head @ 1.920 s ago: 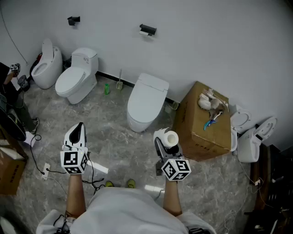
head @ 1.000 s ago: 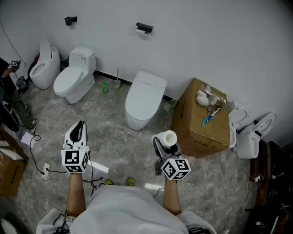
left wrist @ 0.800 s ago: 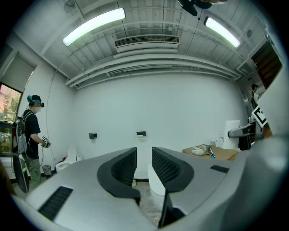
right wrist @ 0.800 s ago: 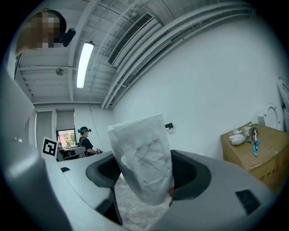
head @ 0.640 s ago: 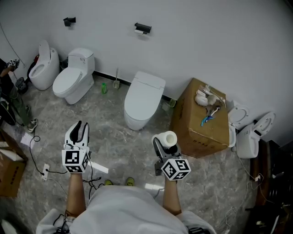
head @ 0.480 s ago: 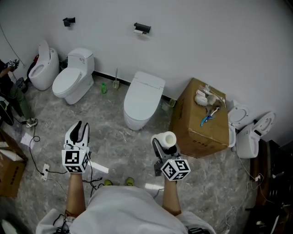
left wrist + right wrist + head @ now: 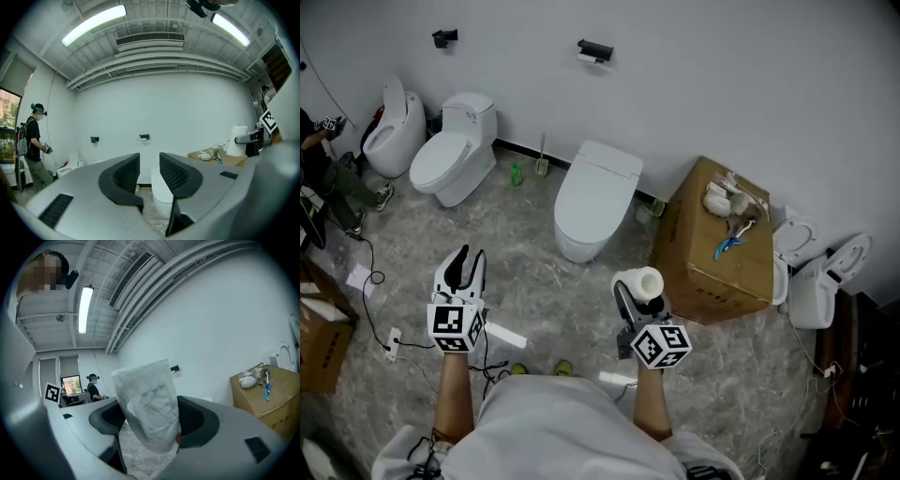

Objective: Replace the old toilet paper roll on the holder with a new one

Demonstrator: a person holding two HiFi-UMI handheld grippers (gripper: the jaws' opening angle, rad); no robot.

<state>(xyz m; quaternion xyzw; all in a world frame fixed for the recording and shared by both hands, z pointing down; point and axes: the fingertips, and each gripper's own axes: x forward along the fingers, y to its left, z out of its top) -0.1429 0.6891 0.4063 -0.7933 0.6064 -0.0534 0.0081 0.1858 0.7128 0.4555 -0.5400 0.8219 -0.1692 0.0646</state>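
A black wall holder (image 7: 596,50) with the white old roll on it hangs above the middle toilet (image 7: 592,199); in the left gripper view the holder (image 7: 144,137) shows small on the far wall. My right gripper (image 7: 637,287) is shut on the new white toilet roll (image 7: 643,282), which stands upright between its jaws and fills the right gripper view as a crinkled white roll (image 7: 150,401). My left gripper (image 7: 465,268) is level at the left; its jaws are opening, with nothing between them (image 7: 149,172). Both grippers are well short of the wall.
A second black holder (image 7: 444,37) is on the wall at left. Two more toilets (image 7: 452,155) (image 7: 392,129) stand at left, with a brush (image 7: 542,164) and a green bottle (image 7: 517,174). A cardboard box (image 7: 712,248) with clutter is at right. A person (image 7: 35,145) stands far left; cables lie on the floor.
The left gripper's jaws have parted from shut to a narrow gap. The right gripper still holds the roll. The person at the left edge has shifted, and the view has moved slightly.
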